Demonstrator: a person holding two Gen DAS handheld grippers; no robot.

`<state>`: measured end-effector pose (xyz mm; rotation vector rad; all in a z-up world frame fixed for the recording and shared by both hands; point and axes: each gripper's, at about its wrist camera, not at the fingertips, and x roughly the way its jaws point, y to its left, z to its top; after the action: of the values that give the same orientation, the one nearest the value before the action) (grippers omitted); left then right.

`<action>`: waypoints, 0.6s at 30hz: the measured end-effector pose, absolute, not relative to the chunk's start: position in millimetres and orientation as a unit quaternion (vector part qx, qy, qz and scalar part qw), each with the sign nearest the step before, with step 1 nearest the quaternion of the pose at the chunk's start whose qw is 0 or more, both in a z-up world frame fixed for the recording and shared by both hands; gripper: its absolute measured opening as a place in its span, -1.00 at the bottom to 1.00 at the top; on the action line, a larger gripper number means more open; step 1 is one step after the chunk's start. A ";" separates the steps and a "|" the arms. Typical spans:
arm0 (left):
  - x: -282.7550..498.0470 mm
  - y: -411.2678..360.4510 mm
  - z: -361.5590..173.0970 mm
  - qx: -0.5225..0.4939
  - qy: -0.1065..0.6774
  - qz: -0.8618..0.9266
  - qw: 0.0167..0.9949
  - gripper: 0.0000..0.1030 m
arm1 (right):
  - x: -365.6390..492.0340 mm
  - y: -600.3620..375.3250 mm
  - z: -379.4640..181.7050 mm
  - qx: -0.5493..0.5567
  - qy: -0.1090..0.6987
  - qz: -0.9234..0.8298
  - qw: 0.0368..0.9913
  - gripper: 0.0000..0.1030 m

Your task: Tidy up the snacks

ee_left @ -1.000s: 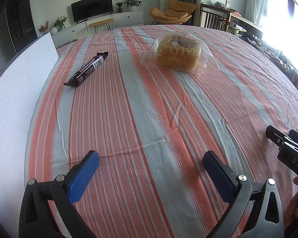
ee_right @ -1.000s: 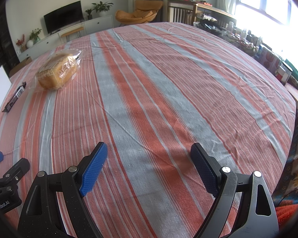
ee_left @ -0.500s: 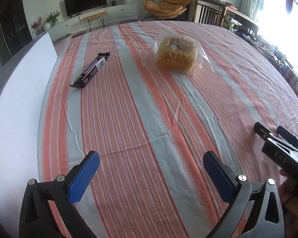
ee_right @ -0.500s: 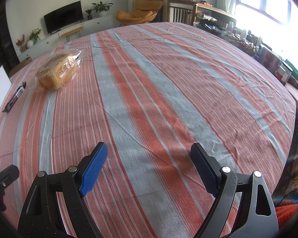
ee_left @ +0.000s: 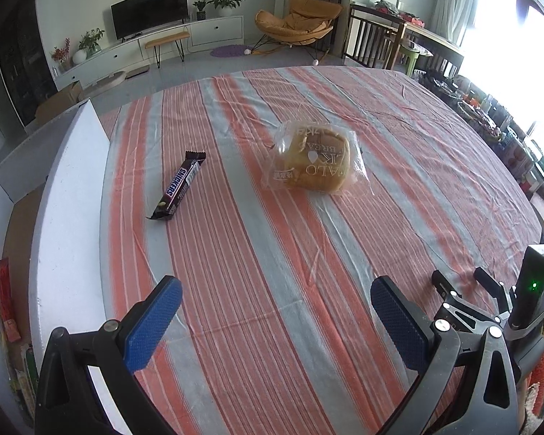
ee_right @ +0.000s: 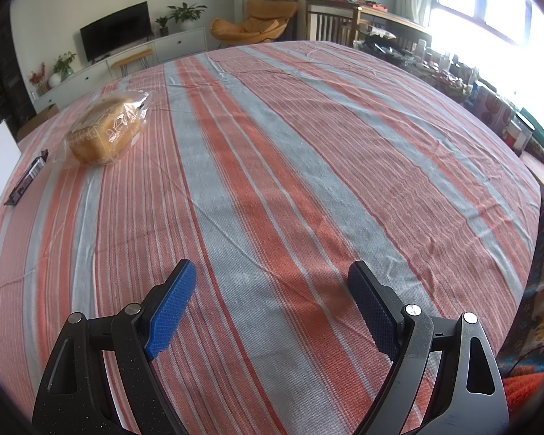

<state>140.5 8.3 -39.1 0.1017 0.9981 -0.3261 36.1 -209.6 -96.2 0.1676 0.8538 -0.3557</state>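
Observation:
A Snickers bar (ee_left: pixel 181 184) lies on the striped tablecloth at the left. A loaf of bread in a clear bag (ee_left: pixel 317 163) lies to its right, further back. My left gripper (ee_left: pixel 275 320) is open and empty, held above the cloth well short of both. My right gripper (ee_right: pixel 272 304) is open and empty over bare cloth; it also shows in the left wrist view (ee_left: pixel 469 284) at the right edge. In the right wrist view the bread (ee_right: pixel 103 132) and the Snickers bar (ee_right: pixel 27 177) lie far left.
A white box (ee_left: pixel 65 224) with an open top stands along the table's left edge; packets (ee_left: pixel 5 299) show inside it. The striped tablecloth (ee_right: pixel 290 152) covers the whole table. Cluttered shelves (ee_right: pixel 489 108) and chairs stand beyond the right edge.
My left gripper has risen and pulled back, so the snacks look further off and the box's inside shows. My right gripper has stayed in place.

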 end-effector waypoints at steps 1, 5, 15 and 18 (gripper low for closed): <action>142.2 9.6 -37.8 0.048 0.477 -0.155 0.864 1.00 | 36.0 -209.5 -96.2 0.081 0.411 -0.171 0.892 0.72; 147.3 16.6 -33.8 0.050 0.479 -0.148 0.864 0.99 | 35.9 -209.5 -96.4 0.081 0.411 -0.171 0.892 0.72; 162.9 33.1 -23.8 0.038 0.487 -0.145 0.860 0.99 | 36.0 -209.6 -96.4 0.081 0.411 -0.171 0.892 0.71; 171.8 34.3 -22.7 0.046 0.492 -0.150 0.856 0.99 | 35.8 -209.5 -96.5 0.081 0.411 -0.171 0.892 0.71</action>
<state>171.8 34.3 -22.7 0.0961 1.0344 -0.3143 35.8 -209.5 -96.5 0.1675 0.8536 -0.3549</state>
